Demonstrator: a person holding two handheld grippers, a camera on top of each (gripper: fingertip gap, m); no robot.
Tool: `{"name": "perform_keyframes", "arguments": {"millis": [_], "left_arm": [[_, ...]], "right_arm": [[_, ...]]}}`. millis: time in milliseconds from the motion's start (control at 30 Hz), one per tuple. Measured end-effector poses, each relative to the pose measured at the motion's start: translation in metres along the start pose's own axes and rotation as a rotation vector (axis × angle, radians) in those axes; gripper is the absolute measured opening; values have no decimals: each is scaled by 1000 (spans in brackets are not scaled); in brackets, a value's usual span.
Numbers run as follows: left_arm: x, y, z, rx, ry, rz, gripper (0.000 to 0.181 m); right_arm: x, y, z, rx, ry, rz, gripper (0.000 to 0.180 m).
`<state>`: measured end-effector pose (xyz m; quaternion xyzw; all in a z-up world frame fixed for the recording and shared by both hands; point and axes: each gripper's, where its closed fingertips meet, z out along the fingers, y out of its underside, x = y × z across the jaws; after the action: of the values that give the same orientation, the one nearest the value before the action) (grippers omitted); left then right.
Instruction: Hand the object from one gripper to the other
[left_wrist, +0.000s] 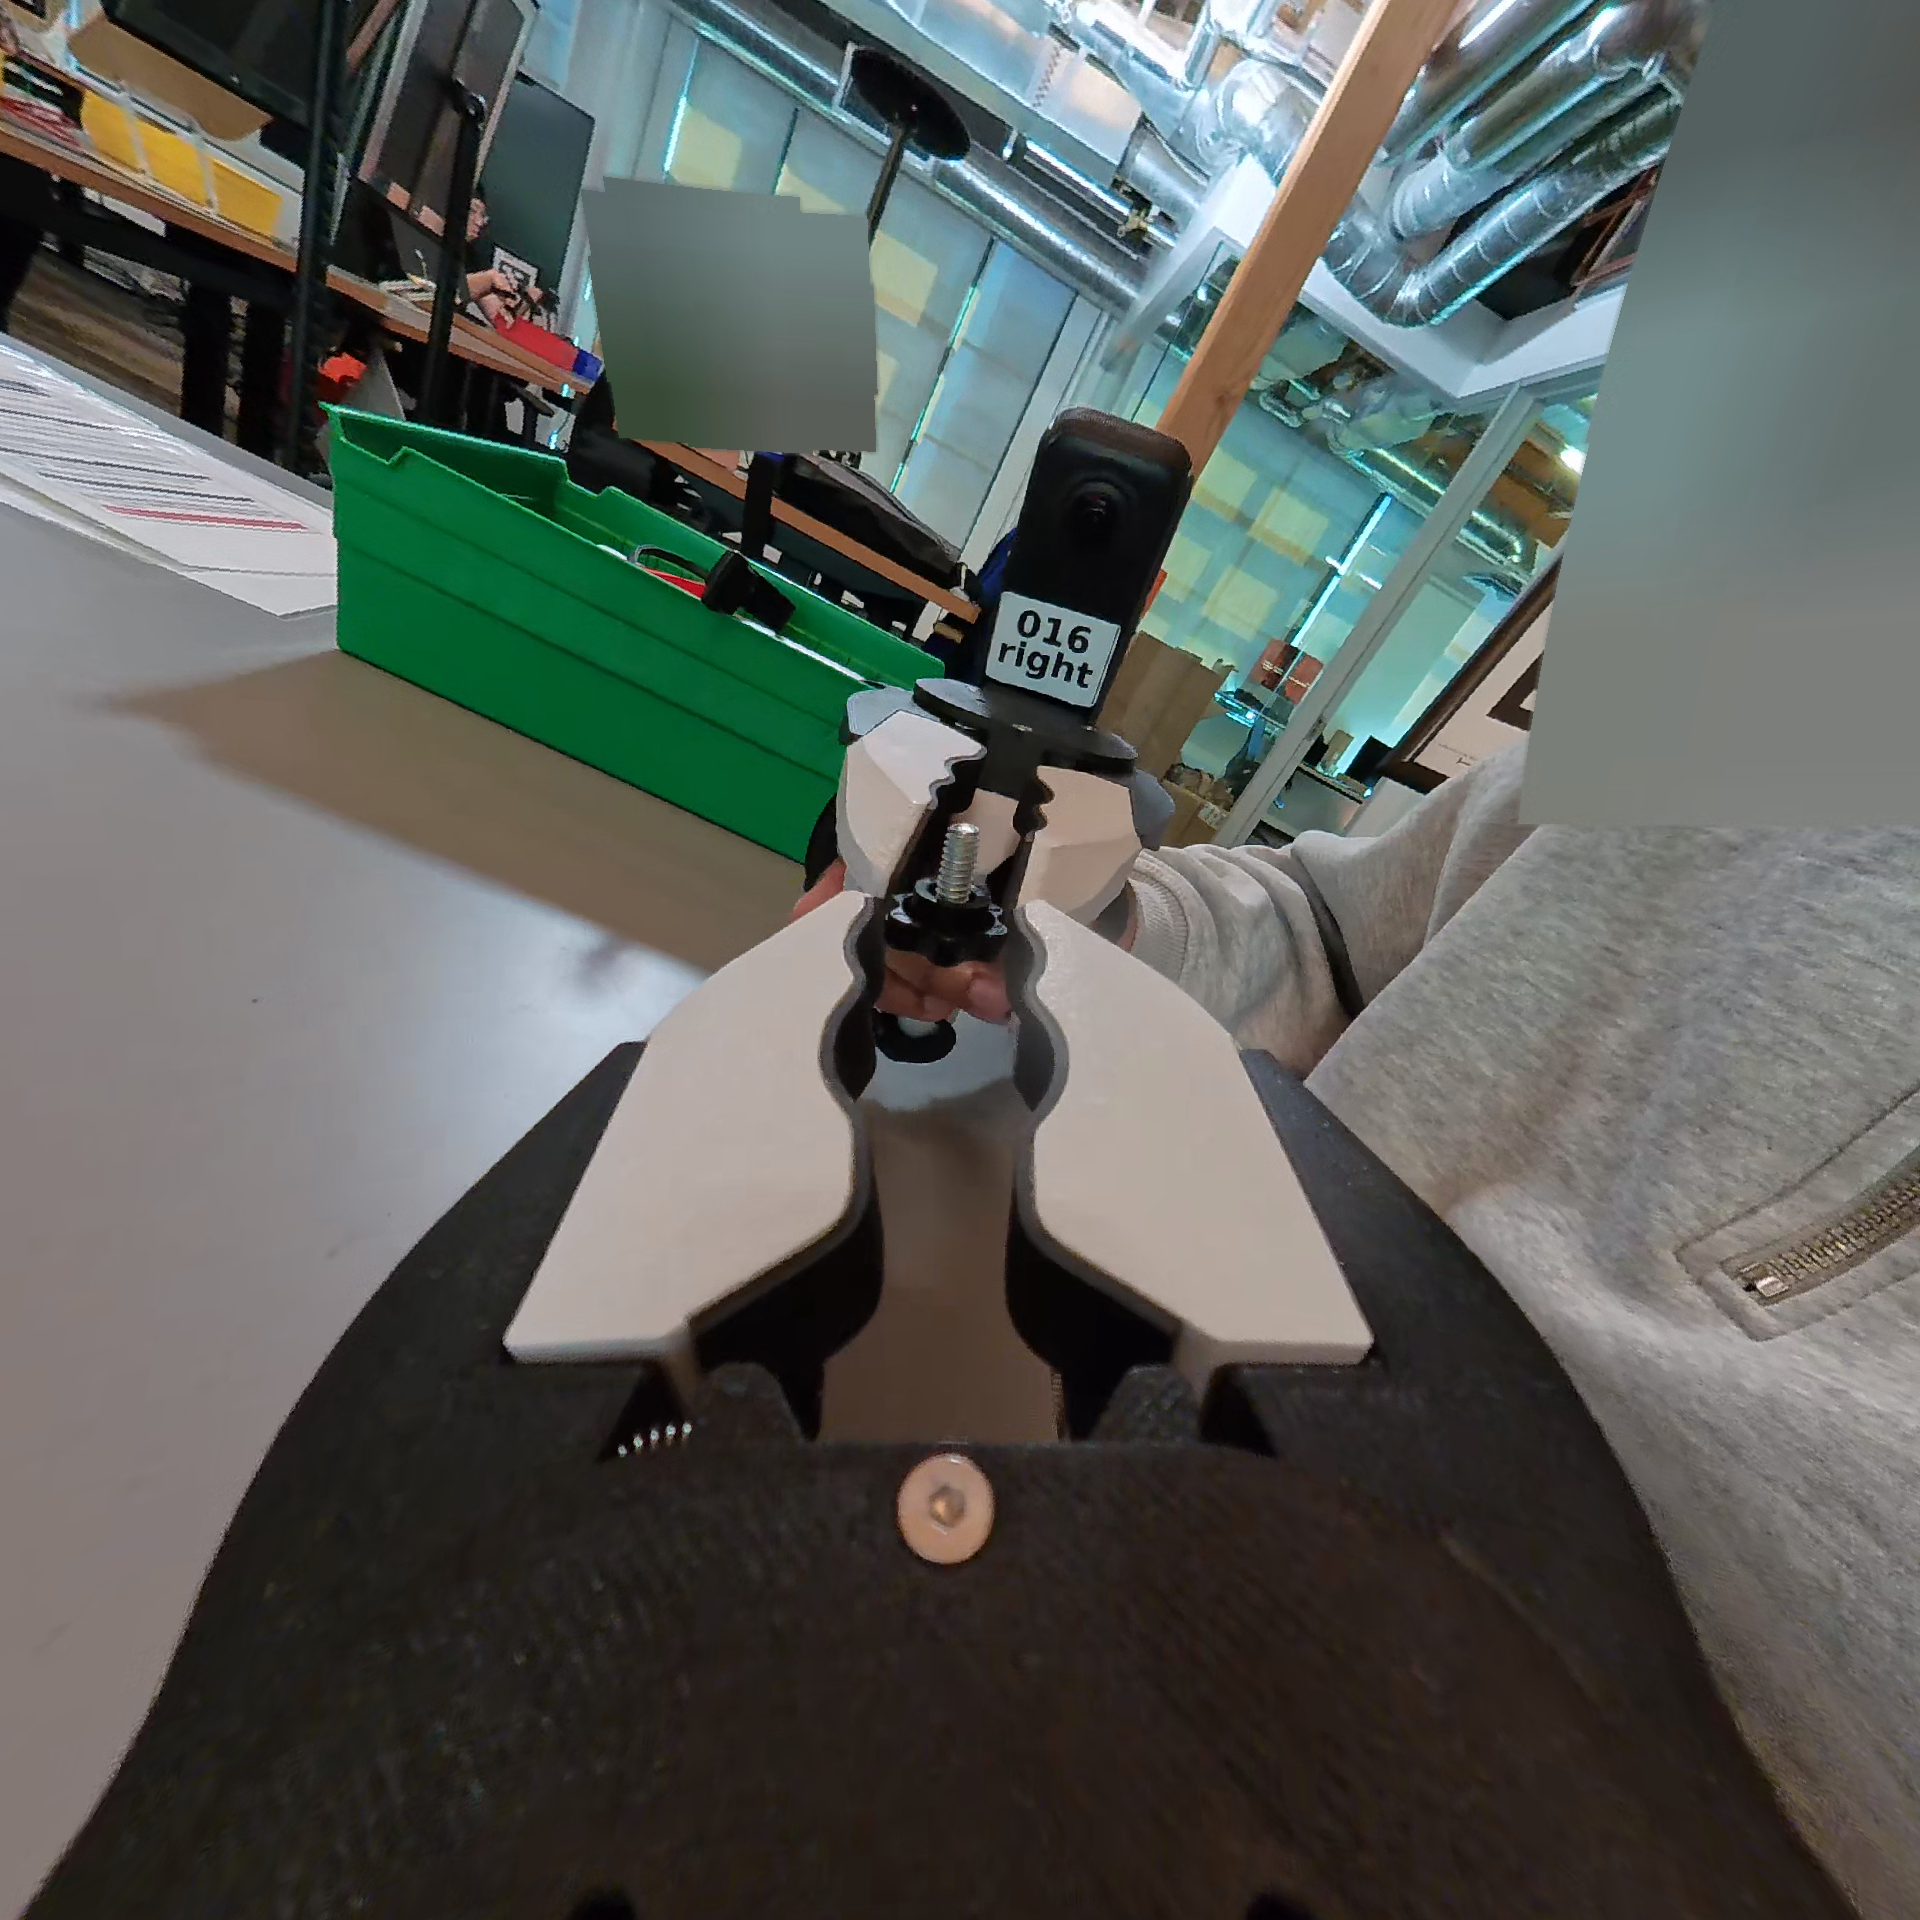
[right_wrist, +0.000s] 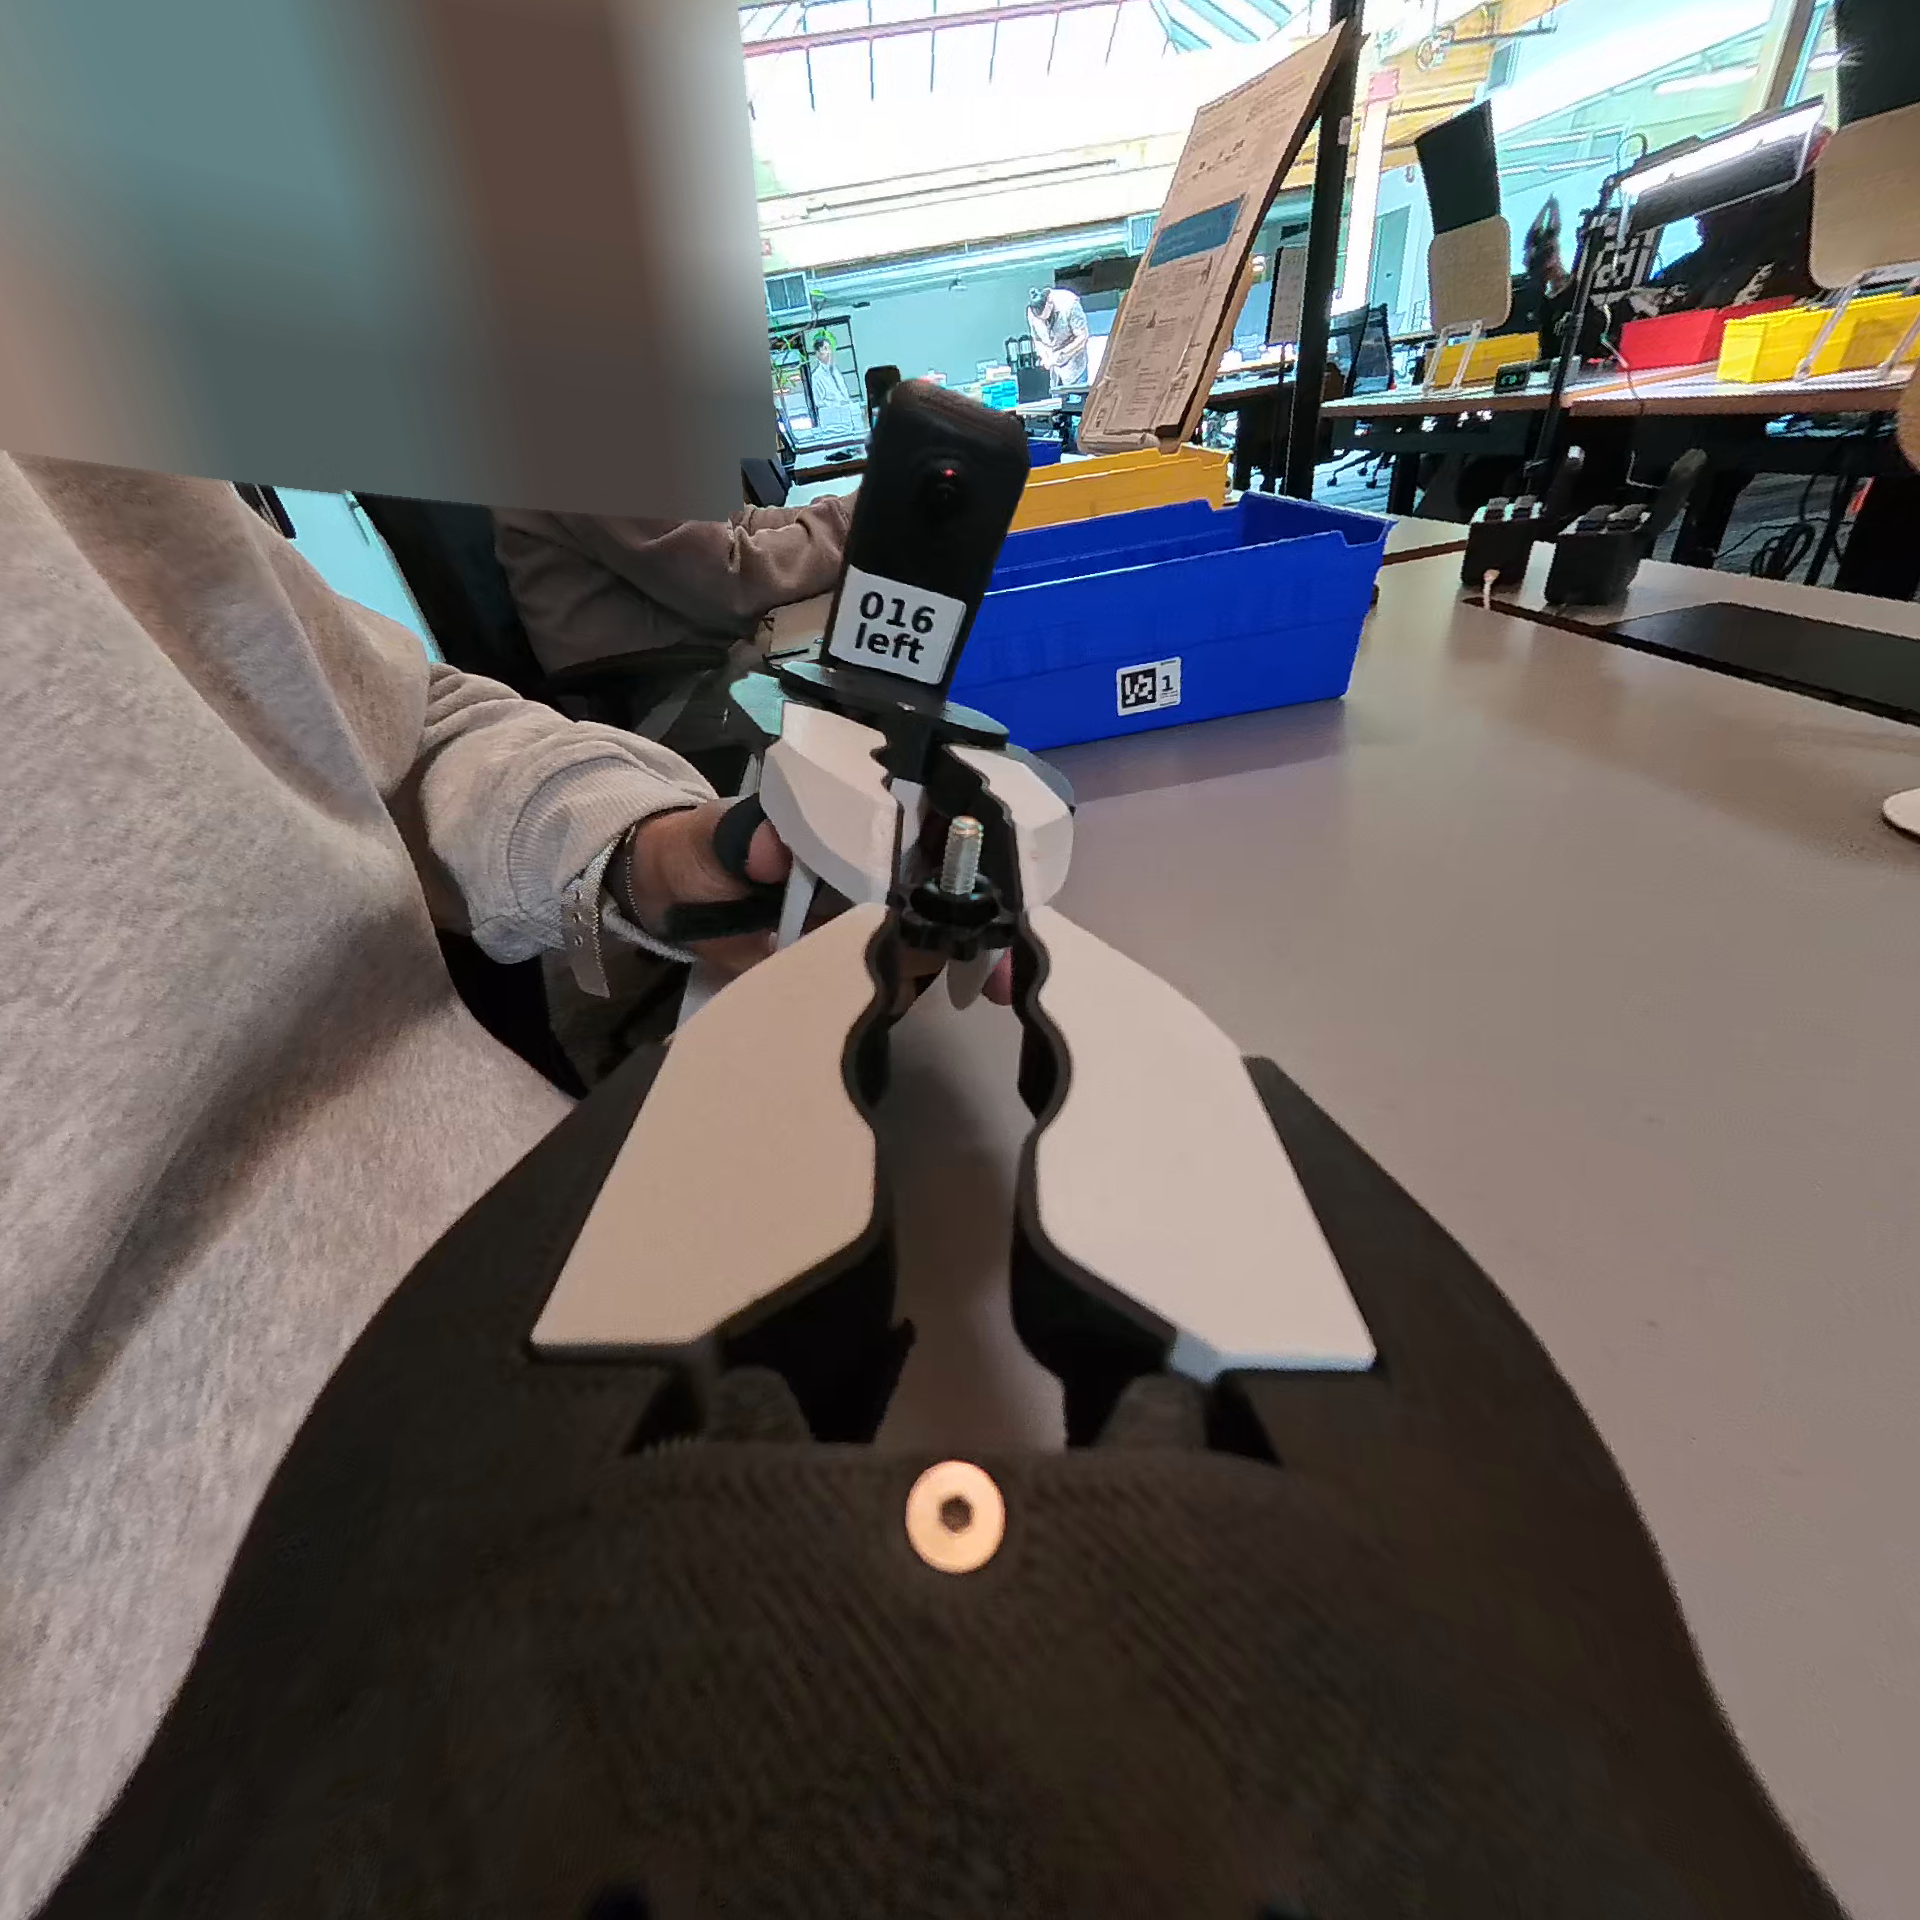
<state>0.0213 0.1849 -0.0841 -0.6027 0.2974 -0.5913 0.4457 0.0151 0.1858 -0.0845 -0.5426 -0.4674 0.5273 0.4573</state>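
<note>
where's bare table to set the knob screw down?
Bare table runs ahead of the right gripper, bordered by the blue bin. Also left of the left gripper, before the green bin and papers. Crowded where both grippers meet around the knob screw.

White printed labels sit on both cameras — right-hand camera (left_wrist: 1101, 540), left-hand camera (right_wrist: 930, 520) — a marker sticker (right_wrist: 1148, 687) on the blue bin (right_wrist: 1226, 592).

Two grippers (left_wrist: 943, 914) (right_wrist: 951, 920), one knobbed screw (left_wrist: 951, 894), three bins (left_wrist: 582, 613), perhaps more.
</note>
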Motion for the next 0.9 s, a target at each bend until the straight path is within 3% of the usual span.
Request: {"name": "perform_keyframes", "arguments": {"millis": [567, 700, 900], "left_arm": [[-4, -11, -5, 66, -44, 22, 33], [-1, -15, -8, 88, -22, 18, 17], [3, -8, -4, 47, 1, 32, 9]], "right_arm": [[2, -2, -3, 12, -18, 81, 16], [1, 2, -1, -2, -31, 98, 16], [-4, 7, 3, -25, -50, 99, 16]]}}
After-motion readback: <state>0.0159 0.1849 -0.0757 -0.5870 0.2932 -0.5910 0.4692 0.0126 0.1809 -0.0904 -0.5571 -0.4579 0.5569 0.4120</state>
